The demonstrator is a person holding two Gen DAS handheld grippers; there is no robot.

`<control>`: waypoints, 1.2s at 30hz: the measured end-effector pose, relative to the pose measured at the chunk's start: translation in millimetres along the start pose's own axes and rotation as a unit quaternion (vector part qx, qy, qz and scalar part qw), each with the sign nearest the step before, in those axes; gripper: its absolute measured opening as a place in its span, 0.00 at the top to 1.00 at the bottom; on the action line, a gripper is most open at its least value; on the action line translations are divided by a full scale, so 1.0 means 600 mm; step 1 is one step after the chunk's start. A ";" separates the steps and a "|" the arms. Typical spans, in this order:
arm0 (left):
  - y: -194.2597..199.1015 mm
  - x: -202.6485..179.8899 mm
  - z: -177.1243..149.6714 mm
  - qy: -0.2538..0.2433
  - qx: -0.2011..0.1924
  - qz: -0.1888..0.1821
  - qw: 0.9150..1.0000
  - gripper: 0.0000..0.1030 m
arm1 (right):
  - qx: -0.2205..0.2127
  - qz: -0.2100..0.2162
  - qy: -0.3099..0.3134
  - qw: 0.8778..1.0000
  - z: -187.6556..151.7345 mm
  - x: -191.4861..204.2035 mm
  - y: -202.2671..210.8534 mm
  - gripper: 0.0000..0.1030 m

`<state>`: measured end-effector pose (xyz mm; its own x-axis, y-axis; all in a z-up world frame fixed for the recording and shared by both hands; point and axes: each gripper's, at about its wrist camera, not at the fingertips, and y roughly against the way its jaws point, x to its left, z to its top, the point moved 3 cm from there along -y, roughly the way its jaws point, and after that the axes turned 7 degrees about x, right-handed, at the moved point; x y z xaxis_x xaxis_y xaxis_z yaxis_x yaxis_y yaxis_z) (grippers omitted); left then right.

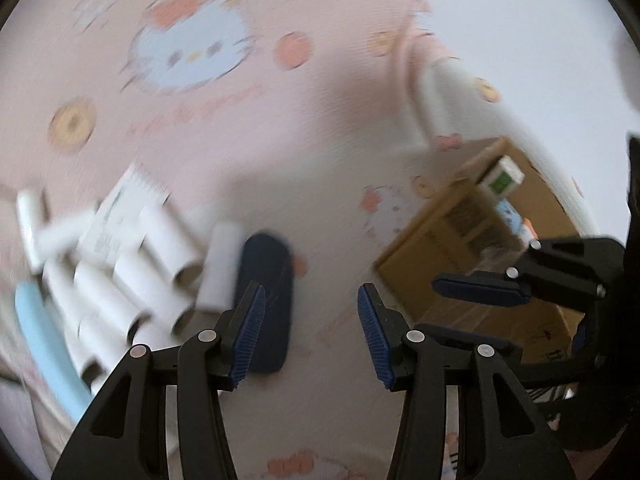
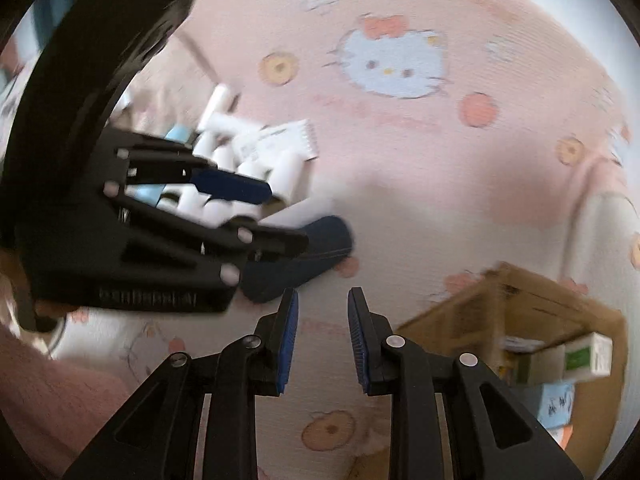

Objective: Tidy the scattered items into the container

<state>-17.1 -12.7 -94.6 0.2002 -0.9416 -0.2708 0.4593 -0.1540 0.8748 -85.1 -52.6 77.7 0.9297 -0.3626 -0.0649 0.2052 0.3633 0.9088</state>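
Note:
A dark blue oblong case (image 1: 266, 300) lies on the pink cartoon-cat sheet, beside a pile of white paper rolls (image 1: 140, 272) and a white printed packet (image 1: 120, 208). My left gripper (image 1: 312, 336) hovers open just right of the case, with nothing between its pads. The open cardboard box (image 1: 440, 248) stands to the right and holds a white-and-green carton (image 1: 502, 178). My right gripper (image 2: 322, 344) points at bare sheet between the case (image 2: 304, 256) and the box (image 2: 520, 312); its jaws stand narrowly apart and empty. The left gripper (image 2: 272, 216) reaches over the rolls (image 2: 240, 168).
A light blue item (image 1: 36, 320) lies under the rolls at the left. The sheet (image 2: 392, 152) spreads bare beyond the pile, and a folded white edge (image 1: 432, 96) rises behind the box. Both views are motion-blurred.

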 end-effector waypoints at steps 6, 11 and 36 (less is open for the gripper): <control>0.008 0.070 -0.044 0.038 0.019 0.058 0.997 0.49 | -0.004 0.016 0.058 0.998 0.014 0.062 -0.050 0.79; 0.038 0.107 -0.071 0.076 0.010 0.078 0.994 0.49 | -0.023 0.031 0.052 0.998 0.019 0.090 -0.067 0.79; 0.030 0.305 -0.178 0.303 0.024 0.114 0.946 0.49 | -0.088 0.070 0.014 0.994 0.018 0.132 -0.176 0.51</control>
<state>120.5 -156.0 -171.5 0.7556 -0.6090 -0.2411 0.3078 0.0052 0.9514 -36.2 -128.7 -18.9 0.9604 -0.2753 0.0432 0.1216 0.5536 0.8238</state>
